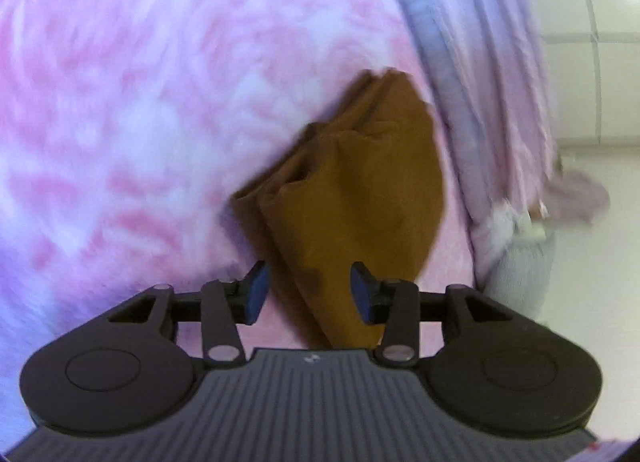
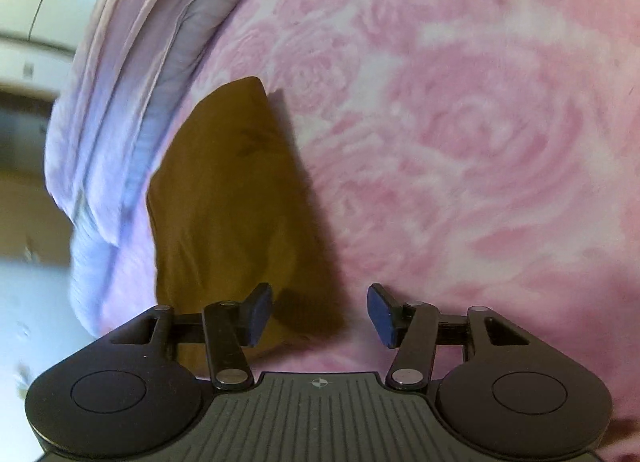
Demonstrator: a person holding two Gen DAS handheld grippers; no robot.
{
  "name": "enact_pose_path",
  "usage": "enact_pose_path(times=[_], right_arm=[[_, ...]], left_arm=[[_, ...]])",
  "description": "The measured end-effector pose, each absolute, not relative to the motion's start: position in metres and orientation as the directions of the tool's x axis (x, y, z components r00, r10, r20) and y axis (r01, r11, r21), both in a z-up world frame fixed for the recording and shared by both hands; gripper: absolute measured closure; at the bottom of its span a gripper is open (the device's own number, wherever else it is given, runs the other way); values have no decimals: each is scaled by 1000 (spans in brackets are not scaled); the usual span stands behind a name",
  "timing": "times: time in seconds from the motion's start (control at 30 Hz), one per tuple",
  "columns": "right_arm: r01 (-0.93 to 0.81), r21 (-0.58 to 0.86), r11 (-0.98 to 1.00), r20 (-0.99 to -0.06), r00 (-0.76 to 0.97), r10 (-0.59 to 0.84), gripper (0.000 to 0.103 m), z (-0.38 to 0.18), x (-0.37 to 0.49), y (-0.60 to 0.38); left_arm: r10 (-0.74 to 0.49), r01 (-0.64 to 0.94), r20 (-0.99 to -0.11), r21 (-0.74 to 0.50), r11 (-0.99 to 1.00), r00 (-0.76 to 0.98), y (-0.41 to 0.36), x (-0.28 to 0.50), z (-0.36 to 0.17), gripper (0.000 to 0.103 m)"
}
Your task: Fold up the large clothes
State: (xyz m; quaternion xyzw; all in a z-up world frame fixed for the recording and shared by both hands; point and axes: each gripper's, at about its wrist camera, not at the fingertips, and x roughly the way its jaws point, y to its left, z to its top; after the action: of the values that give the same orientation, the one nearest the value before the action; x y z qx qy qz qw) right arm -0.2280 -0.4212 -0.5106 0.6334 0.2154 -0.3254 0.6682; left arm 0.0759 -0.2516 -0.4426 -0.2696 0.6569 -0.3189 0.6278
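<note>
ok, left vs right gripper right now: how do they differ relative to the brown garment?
The left gripper straddles a bunched, gathered end of the brown garment; cloth runs between its fingers. The right gripper has only the pink rose-print bedding between its fingers; the garment's smoother flat side sits off toward its left finger. Both are open, neither clamped on the cloth.

L wrist cam: sits behind left gripper, looks fwd along fingers, close over pink rose-print bedspread. R wrist cam: same setup behind right gripper, also close. Overlap: both see brown folded garment, bedspread, its folded edge.
</note>
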Motion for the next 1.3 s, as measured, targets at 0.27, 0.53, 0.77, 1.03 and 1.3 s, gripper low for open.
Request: enact_pose_path(times=[0.27, 0.53, 0.77, 1.03, 1.3], right_arm=[[691, 723, 3, -684, 716, -143, 92, -522, -216, -421], [635, 762, -130, -646, 760, -73, 95, -498, -206, -334], [732, 676, -81, -707, 676, 208, 68, -512, -177, -305], [694, 449, 563, -824, 566, -40, 53, -429, -194, -432], [378, 564, 734, -697, 694, 178, 53, -448, -75, -517]], left_arm=[[-741, 76, -671, -739, 669, 6, -269, 75, -459, 95], [-699, 370, -715, -646, 668, 11, -239, 116, -402, 95], [-616, 419, -787, -565, 711, -15, -224, 144, -412, 90], [-612, 382, -791, -559, 736, 21, -189, 101, -403, 82], [-598, 318, -754, -516, 795, 272, -197, 98, -396, 82]])
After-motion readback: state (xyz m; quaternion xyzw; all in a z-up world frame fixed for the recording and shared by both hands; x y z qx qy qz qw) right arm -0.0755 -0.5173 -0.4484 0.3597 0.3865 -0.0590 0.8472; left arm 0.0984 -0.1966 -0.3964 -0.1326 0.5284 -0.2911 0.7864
